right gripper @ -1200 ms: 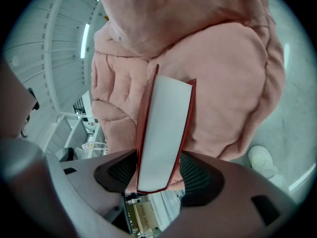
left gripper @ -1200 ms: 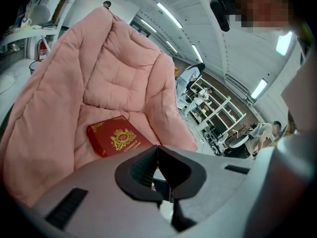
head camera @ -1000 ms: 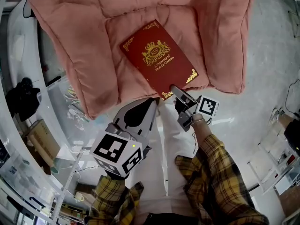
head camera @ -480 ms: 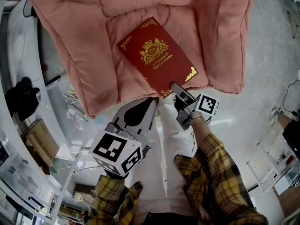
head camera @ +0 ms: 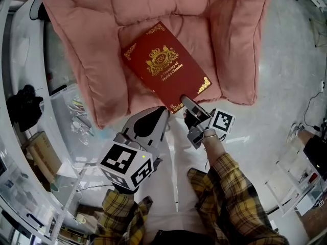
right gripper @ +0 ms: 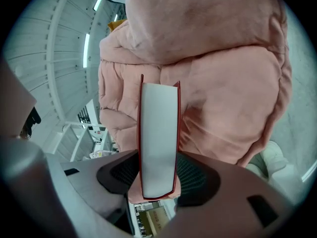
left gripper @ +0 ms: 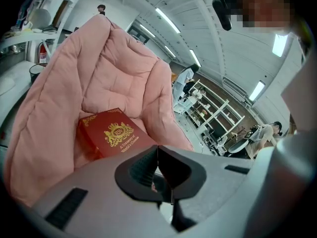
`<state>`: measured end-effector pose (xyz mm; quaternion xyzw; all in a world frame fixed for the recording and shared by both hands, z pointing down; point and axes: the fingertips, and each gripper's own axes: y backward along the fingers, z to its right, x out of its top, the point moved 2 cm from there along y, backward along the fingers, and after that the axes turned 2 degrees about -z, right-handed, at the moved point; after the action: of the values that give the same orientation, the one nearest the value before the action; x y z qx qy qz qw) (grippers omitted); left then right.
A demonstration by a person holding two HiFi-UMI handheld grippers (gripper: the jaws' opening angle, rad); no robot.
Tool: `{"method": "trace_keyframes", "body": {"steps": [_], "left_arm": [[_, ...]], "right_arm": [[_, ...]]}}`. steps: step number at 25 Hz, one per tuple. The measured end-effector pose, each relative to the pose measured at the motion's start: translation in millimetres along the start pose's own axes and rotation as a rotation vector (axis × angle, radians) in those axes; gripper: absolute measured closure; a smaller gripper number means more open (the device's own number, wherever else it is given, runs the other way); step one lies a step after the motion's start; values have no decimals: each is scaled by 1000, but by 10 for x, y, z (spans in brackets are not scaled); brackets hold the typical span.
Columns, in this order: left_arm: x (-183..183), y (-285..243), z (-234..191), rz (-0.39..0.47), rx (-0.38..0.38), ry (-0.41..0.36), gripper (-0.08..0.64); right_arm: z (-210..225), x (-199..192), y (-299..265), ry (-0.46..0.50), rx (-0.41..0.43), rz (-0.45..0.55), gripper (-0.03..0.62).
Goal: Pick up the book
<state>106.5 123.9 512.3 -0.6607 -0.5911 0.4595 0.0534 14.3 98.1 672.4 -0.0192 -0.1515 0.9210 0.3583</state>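
The book (head camera: 163, 65) is a deep red hardback with a gold crest and gold title lettering in the middle of the cover, gold flourishes at its corners and a pale block of pages. It lies face up on the seat of a puffy pink cushion (head camera: 102, 50). In the head view its length runs from 11 o'clock to 5 o'clock. The right hand-held gripper (head camera: 188, 105) meets its short near edge at the 5 o'clock end. Its jaws have just been closing with the book between them, and in the right gripper view the black pads sit against both covers, with the page edge upright between them. The left hand-held gripper (head camera: 162, 111) is at 7 o'clock from the book, just beside its near corner, with its jaws together and nothing between them
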Motion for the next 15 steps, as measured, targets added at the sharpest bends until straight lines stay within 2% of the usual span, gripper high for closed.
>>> {"method": "trace_keyframes", "body": {"steps": [7,15], "left_arm": [[-35,-7,-19,16,18,-27,557],[-193,-353,-129,-3,44,-96,557]], "right_arm": [[-85,-36,0,-50,25,8,350],[100,14,26,-34,60,-20,350]]}}
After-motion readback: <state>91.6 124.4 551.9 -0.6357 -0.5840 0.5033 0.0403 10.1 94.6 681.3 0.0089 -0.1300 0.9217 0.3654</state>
